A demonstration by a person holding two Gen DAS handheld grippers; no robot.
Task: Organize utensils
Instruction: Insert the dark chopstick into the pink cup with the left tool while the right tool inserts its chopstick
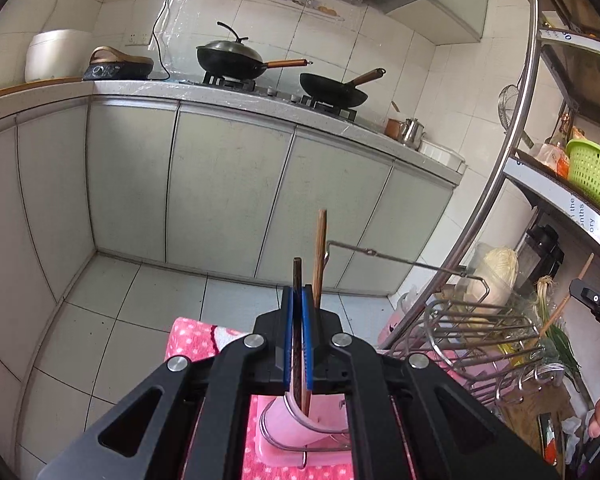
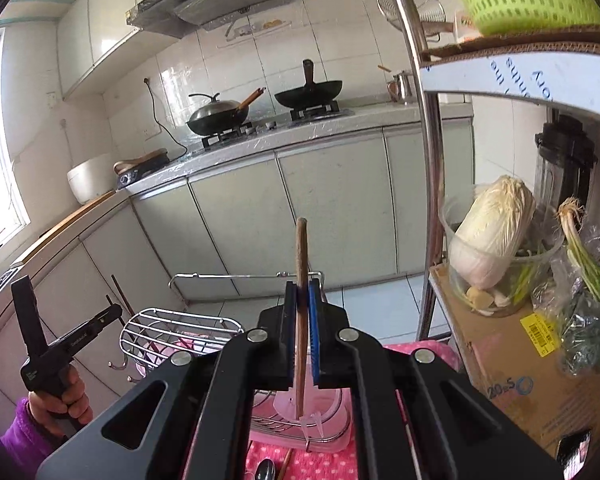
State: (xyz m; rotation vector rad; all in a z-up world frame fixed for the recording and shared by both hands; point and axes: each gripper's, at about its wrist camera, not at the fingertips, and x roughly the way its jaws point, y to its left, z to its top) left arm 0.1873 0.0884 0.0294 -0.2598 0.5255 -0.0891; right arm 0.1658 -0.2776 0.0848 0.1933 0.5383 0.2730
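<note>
We are holding one tool in each hand, and each tool is pinching a stick for eating.

Our left tool (image 1: 299, 292) is pressed tight on a dark chopstick (image 1: 297, 276). The stick is pointing up, and its low end is hanging over the pink cup (image 1: 296, 426) right under the tool. We think we are holding it upright so it can slide straight down into the cup. A lighter chopstick (image 1: 320, 256) is already standing in that cup, just beside our left tool, and it is leaning a little.

Our right tool (image 2: 301, 294) is squeezing a brown chopstick (image 2: 301, 256) too. This stick is also standing tall, with its tip over a clear pink holder (image 2: 300, 404). We cannot tell if the tip is touching it yet.

The holder is sitting inside a shiny wire rack (image 2: 180, 330), and the rack is resting on a pink dotted cloth (image 1: 196, 338) on the tabletop. A spoon (image 2: 265, 471) is lying on the cloth near us, so we think more things are waiting to be put away.

Beside us a cabbage (image 2: 488, 232) is sitting on a shelf. Far away, two black pans (image 1: 332, 90) are resting on the stove.
</note>
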